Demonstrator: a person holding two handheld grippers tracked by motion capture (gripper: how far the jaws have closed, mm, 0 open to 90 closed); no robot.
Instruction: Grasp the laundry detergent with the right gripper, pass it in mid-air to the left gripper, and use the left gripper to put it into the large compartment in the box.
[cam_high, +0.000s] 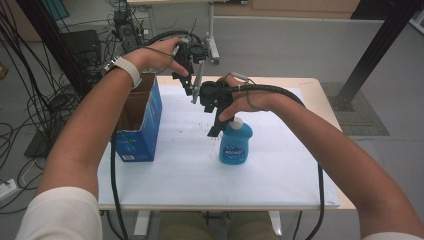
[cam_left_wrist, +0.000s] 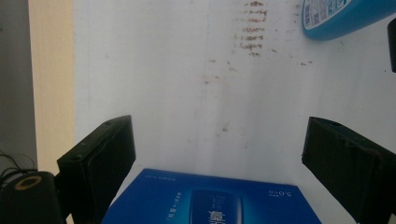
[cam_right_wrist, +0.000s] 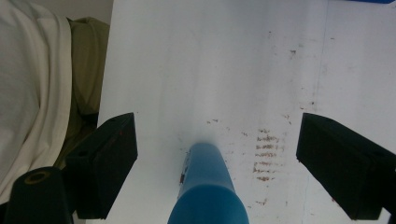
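Right claw (cam_right_wrist: 217, 170) is hovering released, jaws straddling the blue bottle (cam_right_wrist: 208, 196) without touching it. Left claw (cam_left_wrist: 219, 163) is also hanging released, blue box (cam_left_wrist: 210, 200) just below it on the desk (cam_left_wrist: 187, 93).

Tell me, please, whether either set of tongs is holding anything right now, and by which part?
Nothing is held. The right tongs stand open above the blue bottle, clear of it; the left tongs stand open over the blue box.
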